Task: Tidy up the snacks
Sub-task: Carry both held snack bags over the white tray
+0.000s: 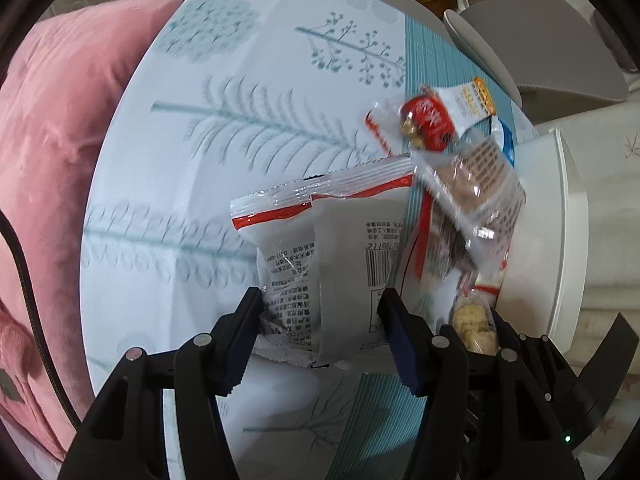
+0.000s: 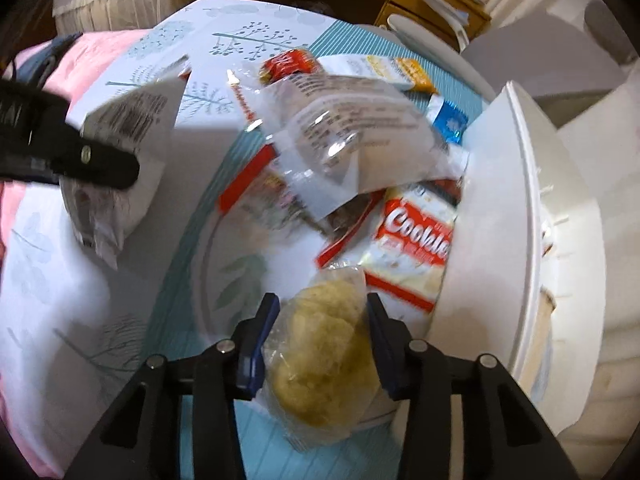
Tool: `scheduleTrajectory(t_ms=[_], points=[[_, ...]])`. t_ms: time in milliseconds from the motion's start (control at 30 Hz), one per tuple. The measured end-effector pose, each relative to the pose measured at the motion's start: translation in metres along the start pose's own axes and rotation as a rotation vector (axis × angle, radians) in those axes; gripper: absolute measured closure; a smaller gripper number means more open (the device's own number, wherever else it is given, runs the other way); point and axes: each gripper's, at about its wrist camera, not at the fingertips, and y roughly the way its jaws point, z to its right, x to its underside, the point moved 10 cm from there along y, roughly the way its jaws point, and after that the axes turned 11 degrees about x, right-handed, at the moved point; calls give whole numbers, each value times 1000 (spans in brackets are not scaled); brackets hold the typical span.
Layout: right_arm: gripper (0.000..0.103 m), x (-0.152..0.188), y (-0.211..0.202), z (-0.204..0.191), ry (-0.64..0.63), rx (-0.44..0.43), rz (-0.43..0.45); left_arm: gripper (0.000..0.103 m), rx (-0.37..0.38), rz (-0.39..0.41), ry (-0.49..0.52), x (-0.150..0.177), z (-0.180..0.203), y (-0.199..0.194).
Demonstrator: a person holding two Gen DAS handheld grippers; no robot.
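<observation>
Between left hand-held gripper [image 1: 318,326] pads: white packet [image 1: 340,264], long axis apparently upright.

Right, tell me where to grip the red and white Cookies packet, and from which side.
Take the Cookies packet by its lower sealed edge, coming from above. It lies flat and face up; its upper end is buried under other wrappers, its right side is against the white container. Only that near edge looks free.
</observation>
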Motion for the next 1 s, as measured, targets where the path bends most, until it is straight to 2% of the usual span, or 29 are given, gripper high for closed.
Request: scheduleTrajectory(t_ms=[167, 400, 533, 733, 1000], points=[[62, 19, -17, -19, 22, -49, -27, 45, 12, -26, -8, 30, -9, -10], [62, 51, -43, -41, 77, -133, -77, 44, 20, -54, 31, 65, -8, -26], [62, 63, -59, -44, 130, -165, -80, 44, 28, -29, 63, 83, -1, -39], [62, 70, -80, -24, 222, -161, -37, 44, 80, 9, 111, 101, 18, -58], [62, 71, -102, 19, 311, -170, 64, 44, 120, 69, 208, 100, 70, -63]])
